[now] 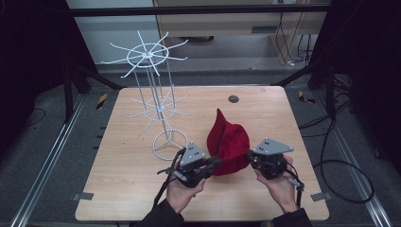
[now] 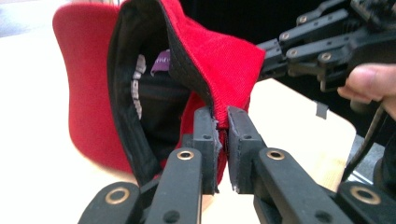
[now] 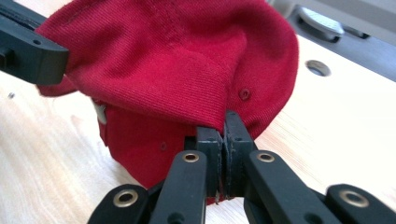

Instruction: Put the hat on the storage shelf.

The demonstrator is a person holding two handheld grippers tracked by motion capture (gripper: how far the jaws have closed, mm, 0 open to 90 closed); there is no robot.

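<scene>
cap [image 1: 228,142]: red ribbed cloth, black lining, crumpled
left gripper [image 2: 222,122]: jaws clamped on cap rim
right gripper [image 3: 223,122]: jaws pinching cap too

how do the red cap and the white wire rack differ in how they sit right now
The red cap is soft cloth, crumpled and pinched at its edge by the left gripper and the right gripper; the white wire rack is stiff, upright and untouched. The cap is low and solid red; the rack is tall, thin and see-through. Both are over the wooden table.
</scene>
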